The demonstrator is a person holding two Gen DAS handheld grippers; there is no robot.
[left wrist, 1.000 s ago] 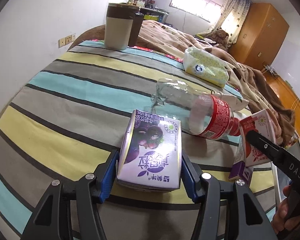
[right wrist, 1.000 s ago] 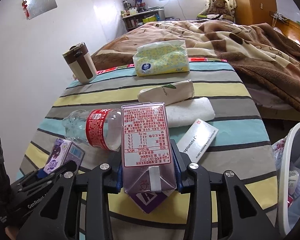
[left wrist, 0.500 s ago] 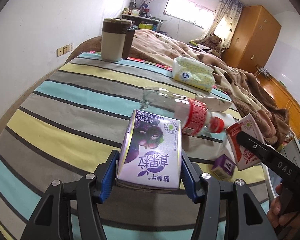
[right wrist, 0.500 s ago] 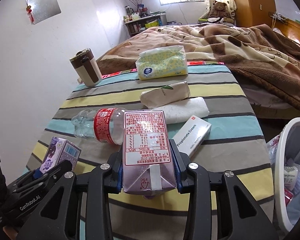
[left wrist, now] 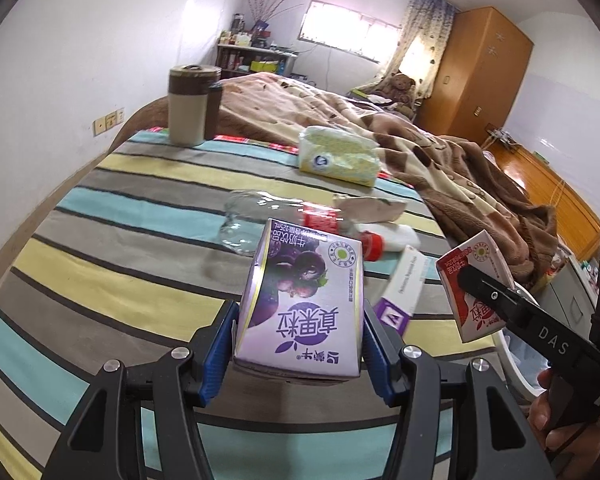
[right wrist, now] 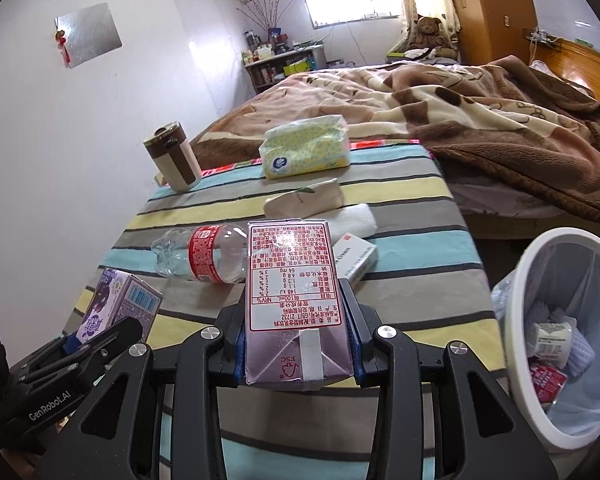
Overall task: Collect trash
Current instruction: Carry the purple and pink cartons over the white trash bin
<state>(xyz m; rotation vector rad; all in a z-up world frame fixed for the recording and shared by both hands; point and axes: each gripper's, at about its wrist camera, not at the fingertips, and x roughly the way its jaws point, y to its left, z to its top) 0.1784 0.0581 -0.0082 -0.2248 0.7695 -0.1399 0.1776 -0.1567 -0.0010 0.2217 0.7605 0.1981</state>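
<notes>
My left gripper [left wrist: 298, 336] is shut on a purple milk carton [left wrist: 300, 300], held above the striped table [left wrist: 100, 272]. That carton also shows at the left of the right wrist view [right wrist: 120, 304]. My right gripper [right wrist: 296, 340] is shut on a red-labelled drink carton [right wrist: 294, 292], seen from the side in the left wrist view [left wrist: 474, 280]. An empty plastic bottle [right wrist: 200, 256] with a red label lies on the table beyond both cartons. A white trash bin [right wrist: 516, 320] lined with a bag stands at the table's right edge, with trash inside.
On the table sit a small medicine box [right wrist: 354, 258], a folded white towel [right wrist: 360, 218], a beige tissue pouch [right wrist: 304, 200], a yellow tissue pack [right wrist: 304, 146] and a brown-and-cream mug [right wrist: 172, 156]. A bed with a brown blanket [right wrist: 480, 112] lies behind. A hand [left wrist: 556, 416] holds the right gripper.
Both grippers have lifted and pulled back from the table with their cartons still gripped. The trash bin has come further into the right wrist view.
</notes>
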